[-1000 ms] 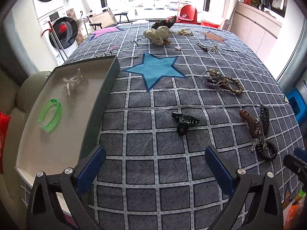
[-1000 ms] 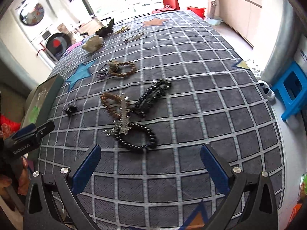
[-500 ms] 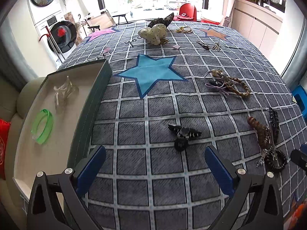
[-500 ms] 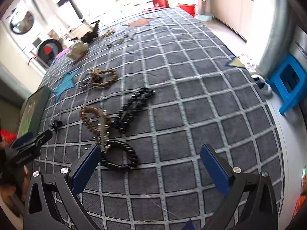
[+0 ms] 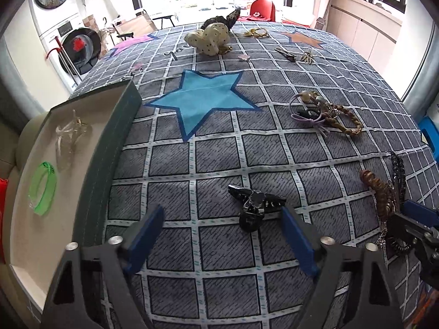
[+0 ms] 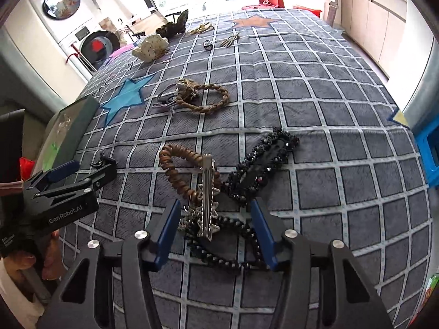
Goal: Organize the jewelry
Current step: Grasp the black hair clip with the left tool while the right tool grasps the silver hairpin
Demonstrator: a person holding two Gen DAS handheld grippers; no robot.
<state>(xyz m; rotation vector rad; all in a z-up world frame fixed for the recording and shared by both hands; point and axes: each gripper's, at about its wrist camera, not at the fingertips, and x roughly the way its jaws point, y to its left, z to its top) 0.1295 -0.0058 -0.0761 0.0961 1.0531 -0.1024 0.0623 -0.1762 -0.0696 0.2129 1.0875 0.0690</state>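
Right gripper [image 6: 215,227] sat part-open, fingers straddling the silver clip [image 6: 207,197] at lower centre; left gripper [image 5: 222,233] wide, black claw clip [image 5: 253,207] just ahead. Best to close squarely on the clip alone, avoiding the black bead strand [image 6: 219,249].

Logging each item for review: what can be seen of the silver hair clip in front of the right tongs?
The silver hair clip is a long, narrow metal clip with spiky star-like trim along its sides. It lies flat on the checked cloth, across a brown spiral hair tie and a black beaded bracelet, between the open right tongs, untouched.
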